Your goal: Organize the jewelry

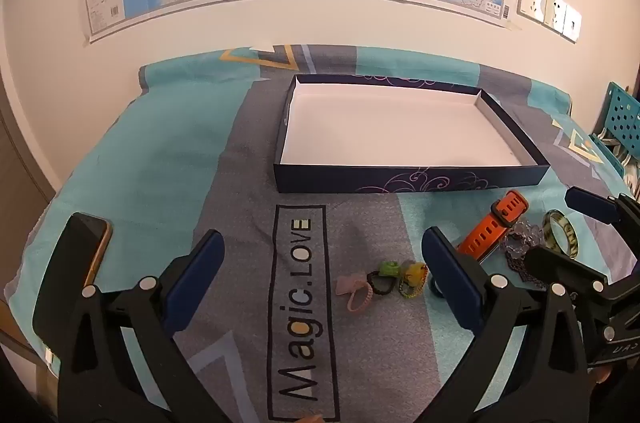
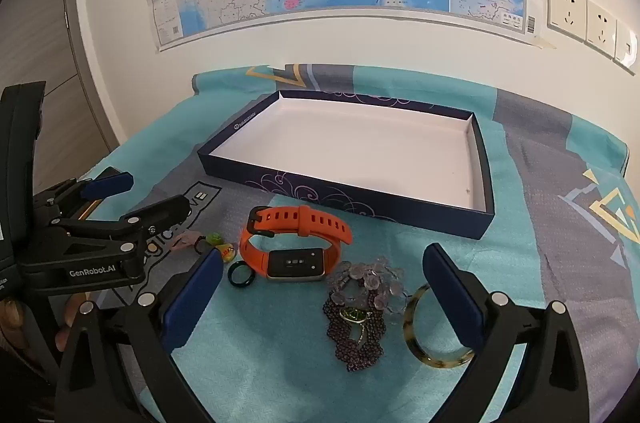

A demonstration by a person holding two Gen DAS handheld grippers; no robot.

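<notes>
My left gripper (image 1: 324, 267) and right gripper (image 2: 324, 279) are both wide apart and hold nothing. The orange watch (image 2: 296, 243), bead necklace (image 2: 358, 315), bangle (image 2: 432, 343) and little rings (image 1: 380, 281) lie on the cloth (image 1: 168, 159), near the empty box (image 2: 360, 147).

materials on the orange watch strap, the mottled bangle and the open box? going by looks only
Orange watch strap: looks like matte silicone or rubber; it bends smoothly and has punched holes.
Mottled bangle: likely glossy resin or acetate, tortoiseshell-style, with bright highlights on a rigid ring; glass or stone cannot be ruled out.
Open box: seems printed cardboard, thin straight walls, dark blue outside with swirls, plain white matte inside.
</notes>
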